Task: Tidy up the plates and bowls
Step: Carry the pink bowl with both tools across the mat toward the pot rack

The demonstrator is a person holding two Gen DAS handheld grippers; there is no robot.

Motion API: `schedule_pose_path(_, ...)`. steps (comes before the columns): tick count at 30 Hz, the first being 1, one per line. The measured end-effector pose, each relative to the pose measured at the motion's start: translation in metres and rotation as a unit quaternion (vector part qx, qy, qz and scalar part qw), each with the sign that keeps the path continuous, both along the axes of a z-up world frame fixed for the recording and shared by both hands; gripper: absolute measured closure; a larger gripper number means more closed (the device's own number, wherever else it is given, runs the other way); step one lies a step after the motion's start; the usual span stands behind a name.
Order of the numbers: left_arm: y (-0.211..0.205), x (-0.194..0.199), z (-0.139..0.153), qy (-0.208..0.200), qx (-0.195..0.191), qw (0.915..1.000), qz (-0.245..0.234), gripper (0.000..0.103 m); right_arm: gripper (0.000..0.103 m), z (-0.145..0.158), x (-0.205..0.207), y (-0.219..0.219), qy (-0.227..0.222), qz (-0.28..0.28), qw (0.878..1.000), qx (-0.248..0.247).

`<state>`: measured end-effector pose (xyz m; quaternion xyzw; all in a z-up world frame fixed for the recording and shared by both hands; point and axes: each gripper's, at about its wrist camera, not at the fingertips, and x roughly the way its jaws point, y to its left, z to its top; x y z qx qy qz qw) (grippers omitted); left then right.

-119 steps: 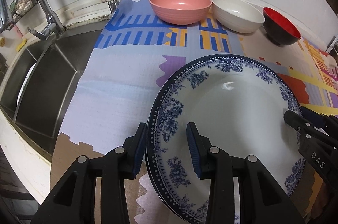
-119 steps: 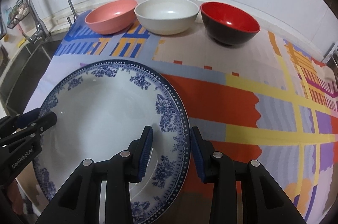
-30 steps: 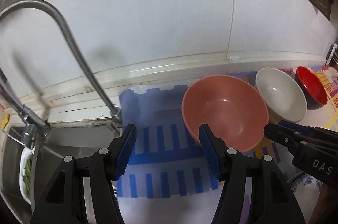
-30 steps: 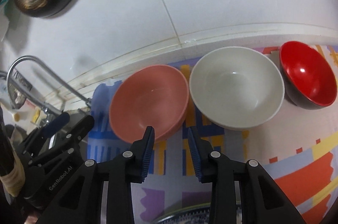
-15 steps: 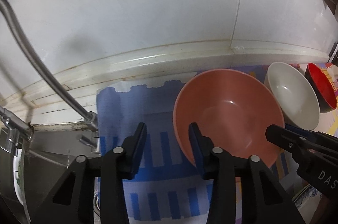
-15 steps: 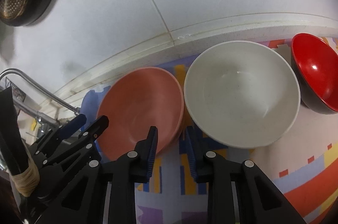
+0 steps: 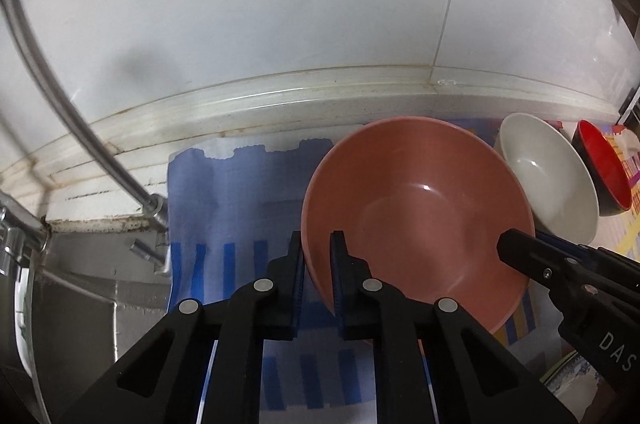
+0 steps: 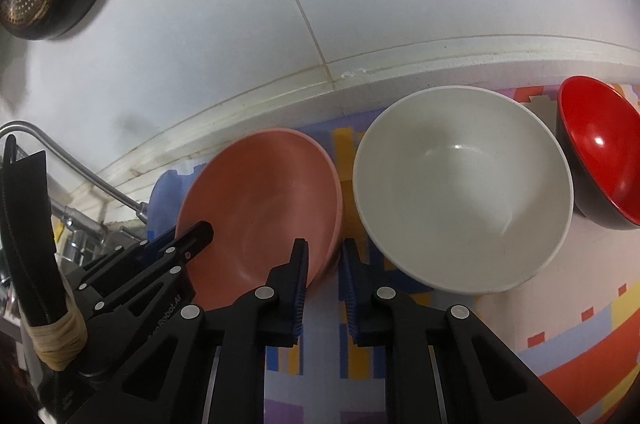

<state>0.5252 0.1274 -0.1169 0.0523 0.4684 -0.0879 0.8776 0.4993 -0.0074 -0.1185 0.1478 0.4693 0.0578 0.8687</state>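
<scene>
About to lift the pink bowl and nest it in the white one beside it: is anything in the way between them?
Nothing visible does. The pink bowl and white bowl stand side by side with only bare mat between. The left gripper and right gripper clamp the pink bowl's rim, and the white bowl is empty.

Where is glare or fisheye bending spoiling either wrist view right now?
Left wrist view: a small glint inside the pink bowl, faucet pipe smeared, backsplash ledge bowed. Right wrist view: glints in the white bowl and red bowl, dark corners.
</scene>
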Motion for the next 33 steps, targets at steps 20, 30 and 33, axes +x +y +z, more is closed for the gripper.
schedule_pose_path(20, -0.014, -0.099, 0.082, -0.055, -0.051, 0.9968, 0.029, 0.089, 0.085, 0.056, -0.074, -0.02, -0.028, 0.037, 0.999, -0.001)
schedule_pose_path(30, -0.06, -0.146, 0.108, -0.075, -0.061, 0.9954, 0.005, 0.089, 0.085, 0.082, -0.126, -0.062, -0.051, 0.025, 0.998, -0.009)
schedule_pose_path(33, -0.076, -0.156, 0.111, -0.073, -0.068, 0.995, -0.003, 0.089, 0.085, 0.089, -0.139, -0.08, -0.056, 0.014, 0.998, -0.01)
